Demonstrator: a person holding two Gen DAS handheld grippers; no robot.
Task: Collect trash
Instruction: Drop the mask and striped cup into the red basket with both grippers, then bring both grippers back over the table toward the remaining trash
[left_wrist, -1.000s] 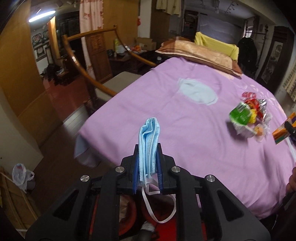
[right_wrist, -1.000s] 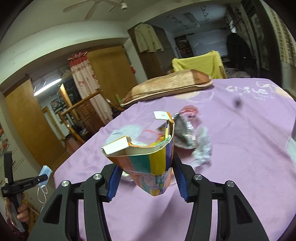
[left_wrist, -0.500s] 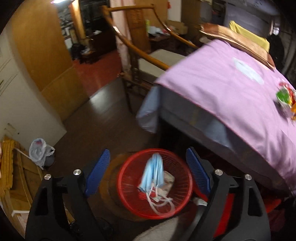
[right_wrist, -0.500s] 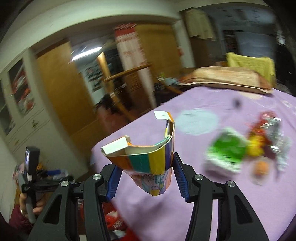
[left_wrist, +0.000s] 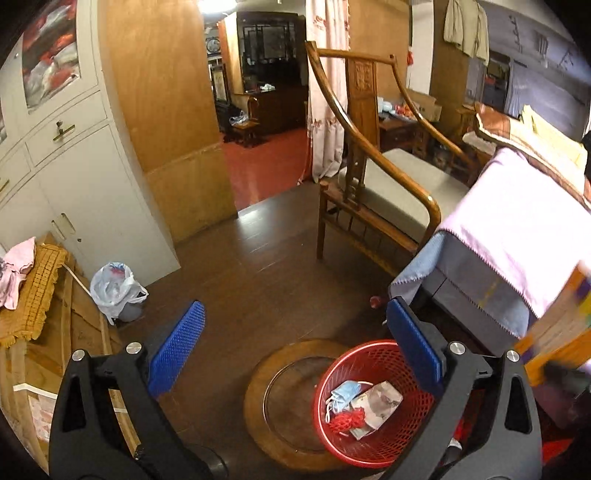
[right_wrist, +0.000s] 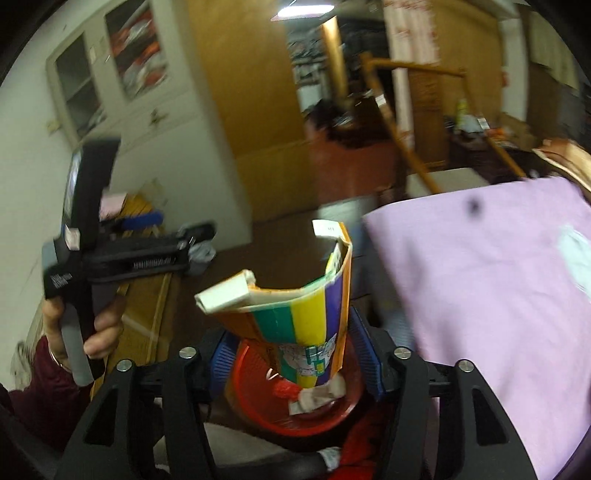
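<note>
Your left gripper has its two blue pads wide apart and holds nothing; it hangs above the dark wooden floor, a little to the left of the red basket. In the basket you can see the blue face mask lying at the left side, touching a crumpled printed paper and a piece of red netting. The basket stands partly on a round wooden board, near the corner of the bed with the purple cover. Your right gripper is clamped on the coloured carton, which stands upright between the pads, its torn top open. Under the carton, in the right wrist view, the same red basket is visible, directly below it. At the far left of that view your left hand grasps the handle of the other gripper. A wooden chair stands far behind the basket, beside the bed.
</note>
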